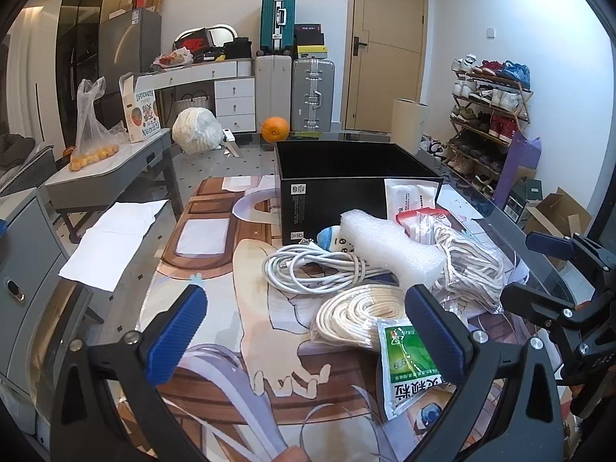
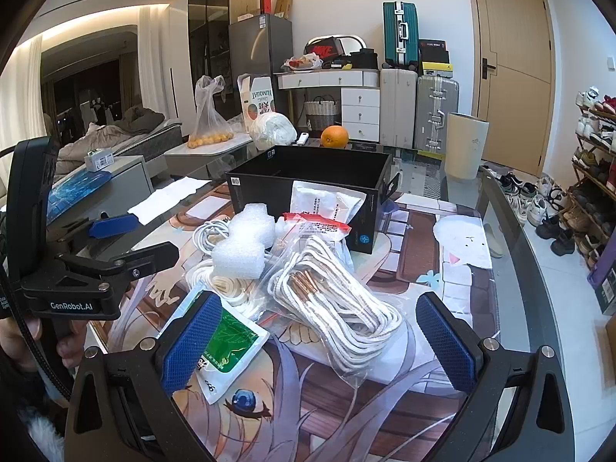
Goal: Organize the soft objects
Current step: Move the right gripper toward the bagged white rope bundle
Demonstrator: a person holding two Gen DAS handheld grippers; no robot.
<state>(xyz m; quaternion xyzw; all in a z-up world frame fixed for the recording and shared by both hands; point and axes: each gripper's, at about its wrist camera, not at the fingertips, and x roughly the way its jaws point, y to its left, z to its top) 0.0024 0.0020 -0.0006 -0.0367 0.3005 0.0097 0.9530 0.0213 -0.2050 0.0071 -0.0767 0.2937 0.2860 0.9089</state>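
Cluttered with suitcases, a shoe rack and a closed door behind, the room frames a glass worktop (image 2: 512,231) laid over a cartoon print, where the soft things sit heaped at its middle. Chief among them is the bagged white rope (image 2: 338,300), whose long axis runs from about 11 o'clock to 5 o'clock in the right wrist view, its near end lying between the jaws of the right gripper (image 2: 319,342). Those jaws are spread wide with nothing pinched. Touching the bag at 10 o'clock is a white foam block (image 2: 242,246), with a coiled white cable (image 1: 308,269) and a cream rope coil (image 1: 358,315) just beside it. A green sachet (image 2: 227,342) lies at 8 o'clock, partly under the right gripper's inner jaw. Beyond the heap at 12 o'clock stands an open black box (image 2: 308,177), the likely destination. The left gripper (image 1: 308,335) also has its jaws spread and empty; from it the heap lies toward 1 o'clock, the cream coil nearest. By my reckoning the right hand is nearer the bagged rope and would need to close across its narrow width.
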